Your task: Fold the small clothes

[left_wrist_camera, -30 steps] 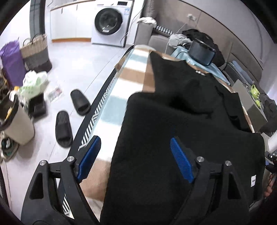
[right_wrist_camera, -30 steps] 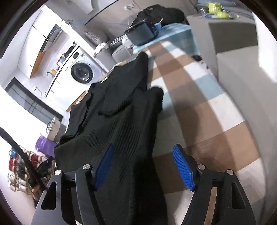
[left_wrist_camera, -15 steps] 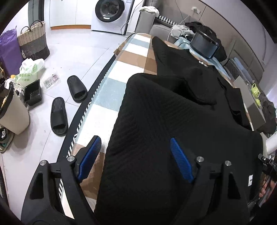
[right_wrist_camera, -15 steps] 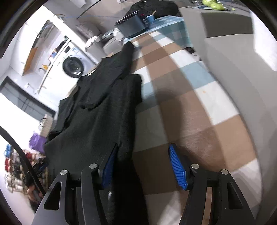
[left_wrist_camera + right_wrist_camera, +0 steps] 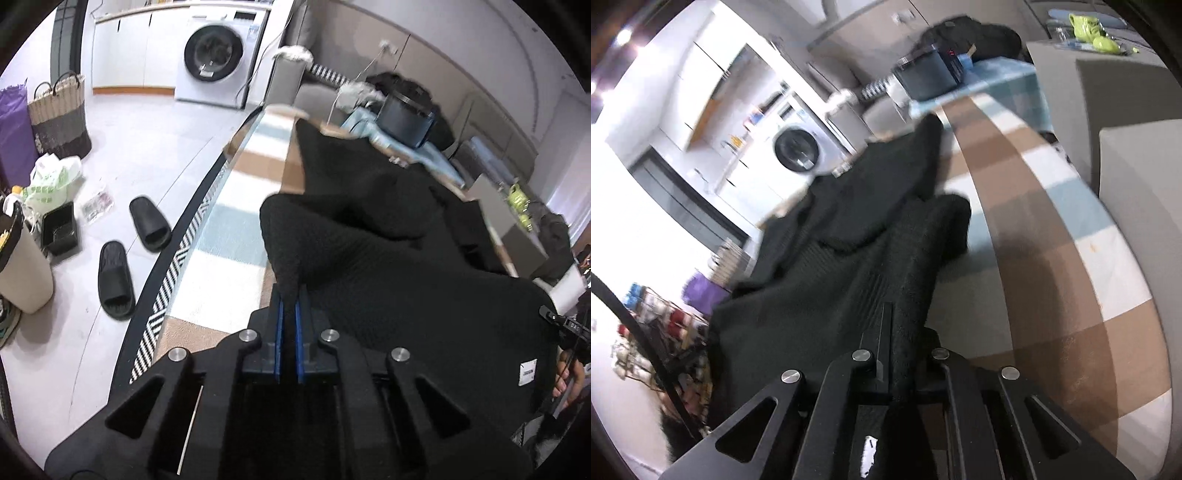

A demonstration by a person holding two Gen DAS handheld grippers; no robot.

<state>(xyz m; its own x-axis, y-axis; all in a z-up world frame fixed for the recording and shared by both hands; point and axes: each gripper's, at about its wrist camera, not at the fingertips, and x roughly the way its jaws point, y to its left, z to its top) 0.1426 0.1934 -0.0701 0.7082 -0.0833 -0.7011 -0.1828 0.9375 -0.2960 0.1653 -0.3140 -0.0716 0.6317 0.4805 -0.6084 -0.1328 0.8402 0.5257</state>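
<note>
A black knitted garment lies spread on a checked brown, white and blue cloth over a table. My left gripper is shut on the garment's near left edge, and the cloth is pinched up into a peak between the blue pads. In the right wrist view the same black garment runs away from me, and my right gripper is shut on its near right edge. Black cloth fills the gap between its jaws. A white label shows near the garment's hem.
A dark box and a light blue cloth sit at the table's far end. Two black slippers, a wicker basket and a bin stand on the floor to the left. A grey block borders the table's right side.
Both grippers went from wide open over the garment's near edge to shut, each pinching a bit of the black cloth. The cloth now rises slightly at each grip.
</note>
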